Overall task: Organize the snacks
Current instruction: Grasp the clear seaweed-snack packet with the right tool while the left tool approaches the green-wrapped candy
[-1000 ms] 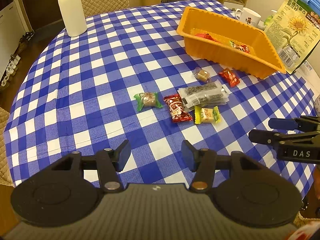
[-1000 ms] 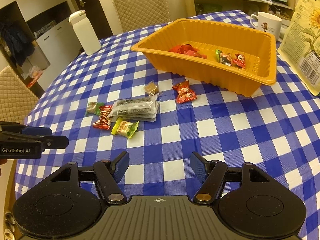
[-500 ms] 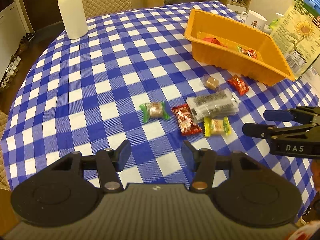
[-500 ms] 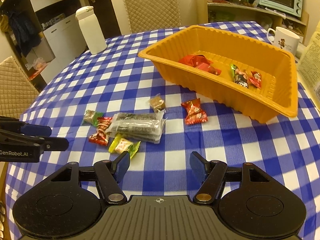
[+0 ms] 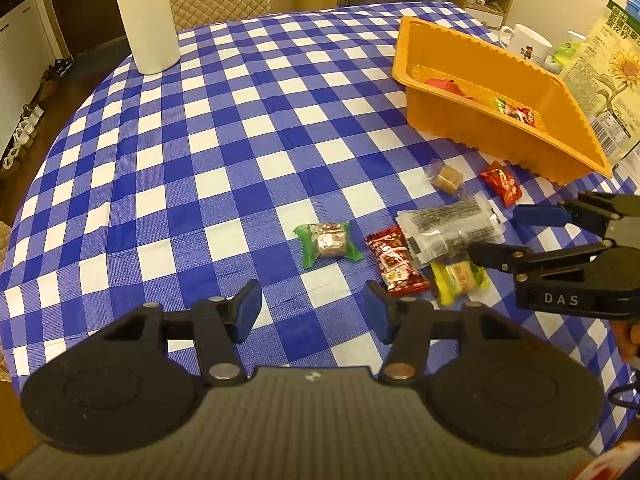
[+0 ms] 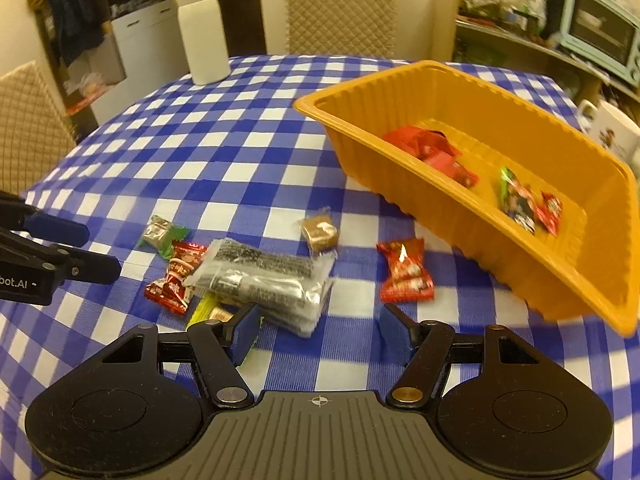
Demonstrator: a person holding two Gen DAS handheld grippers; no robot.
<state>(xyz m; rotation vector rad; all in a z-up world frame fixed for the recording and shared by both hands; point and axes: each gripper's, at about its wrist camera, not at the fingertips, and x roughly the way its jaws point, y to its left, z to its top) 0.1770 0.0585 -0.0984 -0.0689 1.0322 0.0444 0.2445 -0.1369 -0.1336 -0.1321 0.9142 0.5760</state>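
Observation:
Loose snacks lie on the blue checked cloth: a green-wrapped candy (image 5: 328, 239), a dark red packet (image 5: 396, 260), a clear packet of dark sticks (image 5: 450, 229) (image 6: 264, 280), a yellow candy (image 5: 458, 277), a brown cube candy (image 5: 445, 176) (image 6: 319, 230) and a red candy (image 5: 502, 183) (image 6: 405, 272). The orange tray (image 5: 568, 120) (image 6: 500, 96) holds several wrapped snacks. My left gripper (image 5: 312, 312) is open and empty, just short of the green candy. My right gripper (image 6: 318, 330) is open and empty, low over the clear packet's near end; it also shows in the left wrist view (image 5: 504, 236).
A white bottle (image 5: 146, 16) stands at the far left of the table. A white mug (image 5: 526, 46) and a sunflower-printed bag (image 5: 608, 80) stand behind the tray. Quilted chairs (image 6: 342, 8) stand around the table, and a shelf with a toaster oven (image 6: 600, 36) is at the back right.
Both grippers have moved forward toward the loose snacks. The right gripper has come in over the clear packet and yellow candy. Both stay open; no snack has moved.

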